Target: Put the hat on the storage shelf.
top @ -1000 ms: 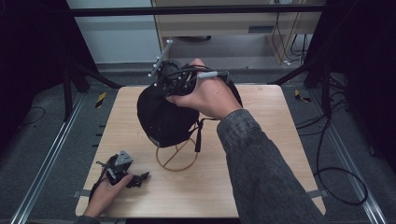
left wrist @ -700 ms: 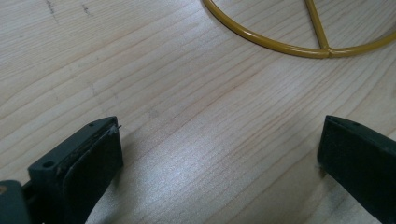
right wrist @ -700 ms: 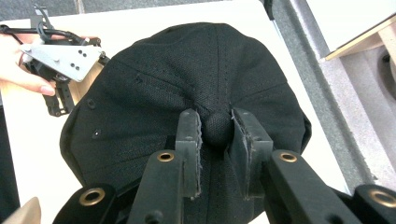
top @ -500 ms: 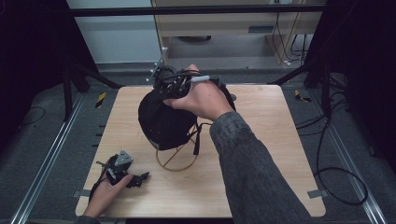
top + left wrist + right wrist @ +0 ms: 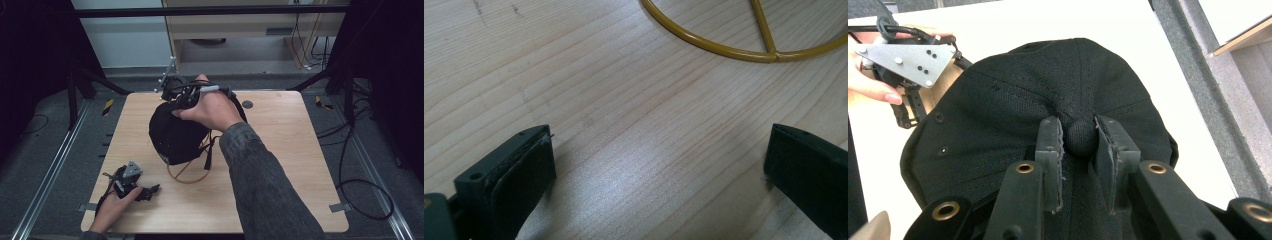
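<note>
Cap point(image 5: 175, 132) on wire stand point(image 5: 189, 172), right tongs point(image 5: 1079, 137) on its button.

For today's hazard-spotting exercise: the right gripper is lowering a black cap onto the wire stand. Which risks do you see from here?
1. The right gripper pinches just the small top button of the black cap; that narrow hold could slip and drop the cap.
2. The gold wire stand looks light, and the left gripper rests open, apart from its base ring, so a sideways push might tip it.
</note>
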Action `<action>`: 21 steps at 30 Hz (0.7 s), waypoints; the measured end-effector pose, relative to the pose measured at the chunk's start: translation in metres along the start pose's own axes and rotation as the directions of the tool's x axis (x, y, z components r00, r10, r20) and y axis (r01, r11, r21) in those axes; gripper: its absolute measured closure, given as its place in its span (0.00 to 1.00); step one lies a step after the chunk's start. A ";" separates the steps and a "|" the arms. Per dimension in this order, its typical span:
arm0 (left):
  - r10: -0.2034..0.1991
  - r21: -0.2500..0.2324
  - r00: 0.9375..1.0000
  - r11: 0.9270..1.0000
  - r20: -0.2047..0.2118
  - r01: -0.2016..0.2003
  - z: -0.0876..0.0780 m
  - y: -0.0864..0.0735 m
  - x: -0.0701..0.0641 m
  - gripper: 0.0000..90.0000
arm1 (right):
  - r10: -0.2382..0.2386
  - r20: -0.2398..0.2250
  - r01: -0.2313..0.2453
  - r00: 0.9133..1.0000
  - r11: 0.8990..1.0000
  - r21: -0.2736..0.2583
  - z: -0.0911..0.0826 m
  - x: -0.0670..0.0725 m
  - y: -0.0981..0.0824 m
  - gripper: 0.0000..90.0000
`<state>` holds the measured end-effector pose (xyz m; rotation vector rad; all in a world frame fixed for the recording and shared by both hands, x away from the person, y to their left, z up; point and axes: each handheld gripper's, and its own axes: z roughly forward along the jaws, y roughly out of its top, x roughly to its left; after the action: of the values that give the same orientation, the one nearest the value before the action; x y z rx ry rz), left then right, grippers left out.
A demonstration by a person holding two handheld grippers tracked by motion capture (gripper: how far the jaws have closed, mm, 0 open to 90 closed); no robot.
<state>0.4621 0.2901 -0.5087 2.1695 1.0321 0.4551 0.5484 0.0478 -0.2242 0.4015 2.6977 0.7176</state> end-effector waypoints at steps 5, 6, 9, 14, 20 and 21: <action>0.000 0.000 1.000 1.000 0.000 0.000 0.000 0.000 0.000 0.00 | 0.003 -0.006 -0.003 1.000 1.000 -0.002 0.002 0.000 -0.002 0.81; 0.000 0.000 1.000 1.000 0.000 0.000 0.000 0.000 0.000 0.00 | 0.003 -0.006 -0.003 1.000 1.000 -0.002 0.002 0.000 -0.002 0.81; 0.000 0.000 1.000 1.000 0.000 0.000 0.000 0.000 0.000 0.00 | -0.004 -0.006 0.004 1.000 1.000 0.002 0.003 0.001 -0.001 0.81; 0.000 0.000 1.000 1.000 0.000 0.000 0.000 0.000 0.000 0.00 | 0.001 -0.009 -0.001 1.000 1.000 0.002 0.006 0.004 0.000 0.81; 0.000 0.000 1.000 1.000 0.000 0.000 0.000 0.000 0.000 0.00 | 0.003 -0.009 -0.003 1.000 1.000 0.002 0.007 0.003 0.000 0.81; 0.000 0.000 1.000 1.000 0.000 0.000 0.000 0.000 0.000 0.00 | 0.004 -0.009 -0.004 1.000 1.000 0.004 0.008 0.003 0.000 0.80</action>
<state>0.4622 0.2901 -0.5087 2.1696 1.0320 0.4546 0.5485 0.0519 -0.2312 0.4060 2.7079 0.7169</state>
